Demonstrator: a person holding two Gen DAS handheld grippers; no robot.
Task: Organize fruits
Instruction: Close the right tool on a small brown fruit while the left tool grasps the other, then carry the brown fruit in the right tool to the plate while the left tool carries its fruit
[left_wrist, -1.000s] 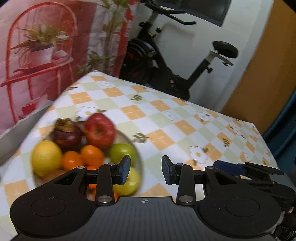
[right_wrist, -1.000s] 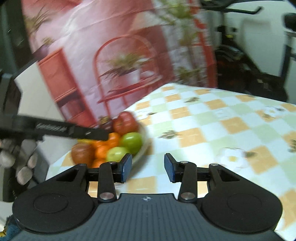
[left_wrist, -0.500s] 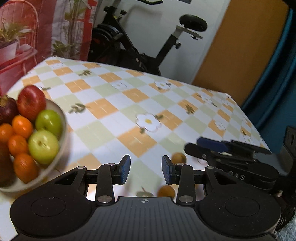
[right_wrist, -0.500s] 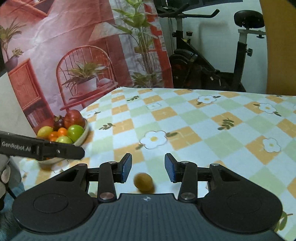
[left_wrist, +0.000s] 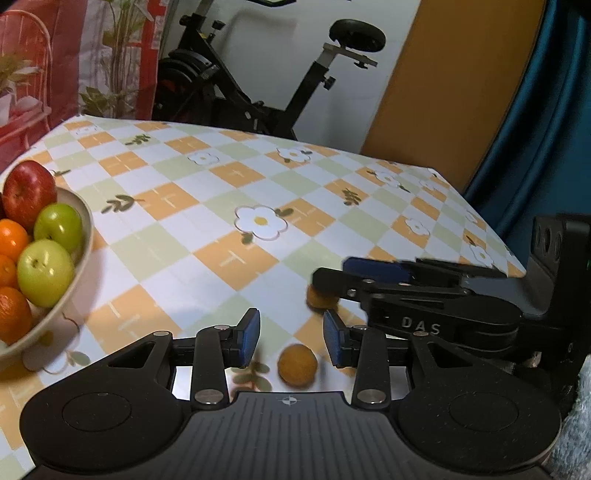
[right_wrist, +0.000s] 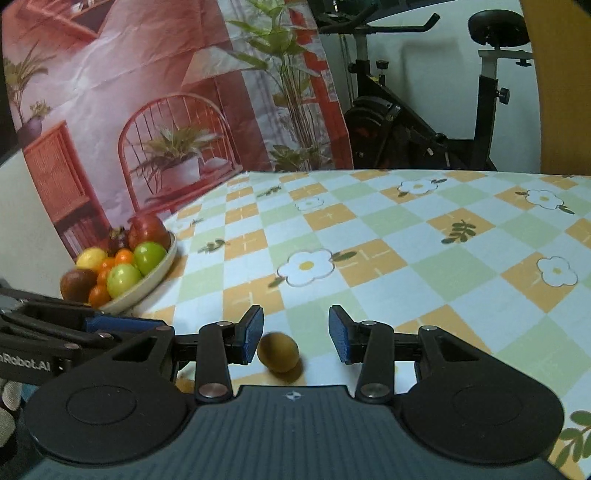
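Two small brown round fruits lie on the checked tablecloth near its front edge. One small fruit (left_wrist: 297, 364) rests on the cloth between the fingers of my left gripper (left_wrist: 291, 338), which is open with neither pad touching it. The other small fruit (right_wrist: 277, 351) sits between the pads of my right gripper (right_wrist: 295, 334), close to the left pad and well clear of the right one. That gripper is open too. In the left wrist view the right gripper (left_wrist: 332, 275) hovers over its fruit (left_wrist: 321, 300). A beige bowl (left_wrist: 86, 229) at the left holds apples and oranges.
The bowl (right_wrist: 162, 267) also holds a lemon, a red apple and dark fruit. The left gripper (right_wrist: 122, 325) lies close beside the right one. An exercise bike (left_wrist: 258, 99) and a printed backdrop (right_wrist: 147, 92) stand behind the table. The cloth's right edge (left_wrist: 491, 229) drops off.
Both views swung away from the fruit bowl and sank toward the table's front edge. The two small brown fruits came in between the fingers. Neither gripper's gap changed.
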